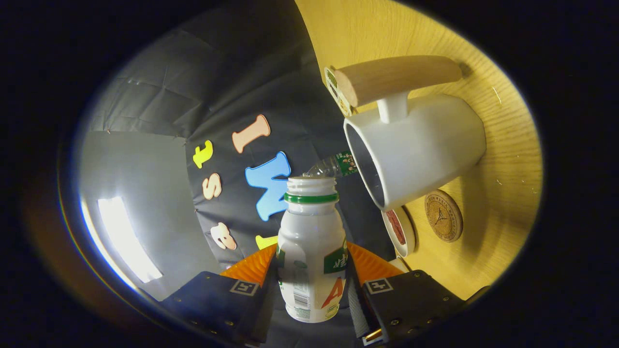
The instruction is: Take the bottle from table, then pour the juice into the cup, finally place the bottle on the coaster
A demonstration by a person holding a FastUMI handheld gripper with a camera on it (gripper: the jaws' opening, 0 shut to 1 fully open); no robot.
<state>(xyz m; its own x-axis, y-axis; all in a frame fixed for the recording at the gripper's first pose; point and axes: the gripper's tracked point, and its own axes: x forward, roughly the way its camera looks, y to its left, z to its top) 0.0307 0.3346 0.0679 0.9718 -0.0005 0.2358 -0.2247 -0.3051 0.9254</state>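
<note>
**Bottle gripped and tipped toward the cup**

You had the tongs clamped on the bottle, one finger pressed to each side of its white body, and it sat squarely between them. Its neck with the green ring pointed straight ahead of the fingers, and the mouth was open, no cap on it. The whole view was rolled over, so the table stood like a wall off to the right of the tongs.

Just beyond the bottle's mouth and a touch to the right, you had the white cup, its opening turned toward the bottle and its wooden handle on the far side. The mouth was near the cup's rim but not touching it. I couldn't tell whether any juice was running.

Right of the fingers, past the cup, the round coaster lay flat on the table. A small white dish sat between it and the tongs.
</note>
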